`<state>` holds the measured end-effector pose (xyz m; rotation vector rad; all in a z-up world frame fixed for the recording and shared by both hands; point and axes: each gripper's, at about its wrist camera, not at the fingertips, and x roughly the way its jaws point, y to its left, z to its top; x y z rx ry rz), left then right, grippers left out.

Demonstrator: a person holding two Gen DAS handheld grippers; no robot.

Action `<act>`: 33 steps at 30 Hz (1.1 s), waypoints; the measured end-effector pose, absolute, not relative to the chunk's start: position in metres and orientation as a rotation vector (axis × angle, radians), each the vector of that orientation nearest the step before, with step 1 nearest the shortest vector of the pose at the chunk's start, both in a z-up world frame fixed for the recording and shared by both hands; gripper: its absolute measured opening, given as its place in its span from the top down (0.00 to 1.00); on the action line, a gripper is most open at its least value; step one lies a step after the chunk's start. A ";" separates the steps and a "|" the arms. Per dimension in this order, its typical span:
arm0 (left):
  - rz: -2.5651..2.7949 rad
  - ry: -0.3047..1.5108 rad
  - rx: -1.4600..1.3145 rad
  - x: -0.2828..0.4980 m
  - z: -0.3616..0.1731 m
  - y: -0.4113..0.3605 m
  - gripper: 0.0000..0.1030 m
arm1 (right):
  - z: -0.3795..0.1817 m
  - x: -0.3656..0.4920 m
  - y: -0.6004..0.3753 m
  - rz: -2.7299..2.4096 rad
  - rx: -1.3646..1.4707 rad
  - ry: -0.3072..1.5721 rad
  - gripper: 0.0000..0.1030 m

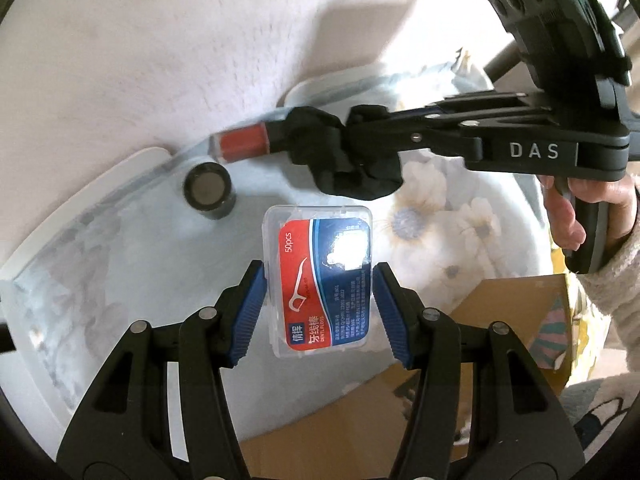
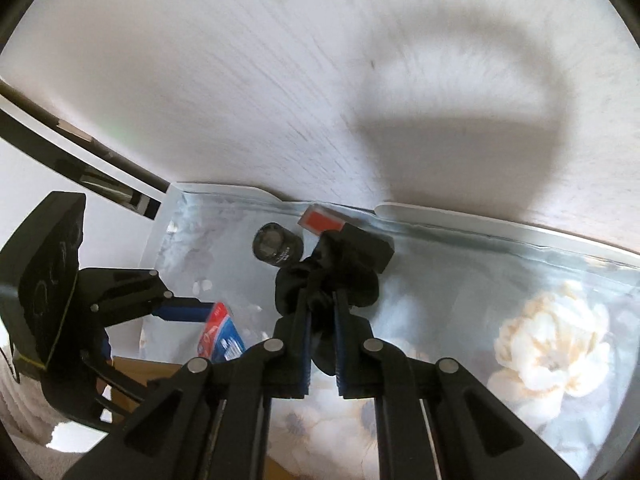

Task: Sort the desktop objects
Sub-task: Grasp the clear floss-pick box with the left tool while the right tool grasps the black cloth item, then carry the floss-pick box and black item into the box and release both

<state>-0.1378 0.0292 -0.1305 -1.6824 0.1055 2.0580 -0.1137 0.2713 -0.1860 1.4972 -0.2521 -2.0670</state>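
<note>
Left wrist view
- Floss box [image 1: 320,280]: clear plastic case, red and blue label, "50pcs" and "DENTL FLOSS" readable beside Chinese characters; glare hides part of the blue panel.
- Left hand-held gripper [image 1: 318,304]: blue ribbed pads press both long sides of the floss box, and there it is, pinched over the floral tray.
- Right hand-held gripper [image 1: 316,136]: comes in from the right, "DAS" printed in white on its black body; a hand [image 1: 568,216] wraps the handle, fuzzy sleeve behind.
- Black cloth [image 1: 356,160]: crumpled, bunched at the right tool's tips.
- Red-capped item [image 1: 244,144]: blurred, at the tray's far edge; what it is, I cannot tell.
- Black cylinder [image 1: 208,190]: lying on its side in the tray, round end facing us.
- Tray [image 1: 80,264]: pale, white rim, flower print, on a white tabletop [image 1: 140,60].
- Cardboard box [image 1: 500,312]: brown, beyond the tray's near edge.

Right wrist view
- Right hand-held gripper [image 2: 322,320]: pads squeezed nearly together, nipping the black cloth [image 2: 328,284].
- Black cylinder [image 2: 276,246]: in the tray, faint writing too small to read.
- Floss box [image 2: 220,336]: left, in the other tool's blue pads.
- Red-capped item [image 2: 322,220]: against the far rim.
</note>
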 end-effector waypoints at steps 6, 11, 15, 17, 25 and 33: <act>2.143 0.059 -1.607 -0.113 -0.089 0.020 0.50 | -0.141 -0.089 0.280 -2.094 1.413 -0.246 0.92; 2.220 0.054 -1.567 -0.076 -0.058 0.018 0.50 | -0.092 -0.048 0.280 -2.101 1.309 -0.195 0.92; 2.285 0.048 -1.561 -0.038 -0.046 0.015 0.50 | -0.064 -0.009 0.279 -2.066 1.237 -0.129 0.92; 2.321 0.037 -1.560 -0.017 -0.044 0.011 0.50 | -0.056 0.011 0.278 -2.042 1.223 -0.090 0.92; 2.402 -0.077 -1.577 0.046 -0.054 0.006 0.50 | -0.062 0.080 0.261 -1.970 1.235 0.042 0.92; 2.427 -0.126 -1.641 0.088 -0.084 0.015 0.50 | -0.089 0.120 0.250 -1.866 1.293 0.087 0.92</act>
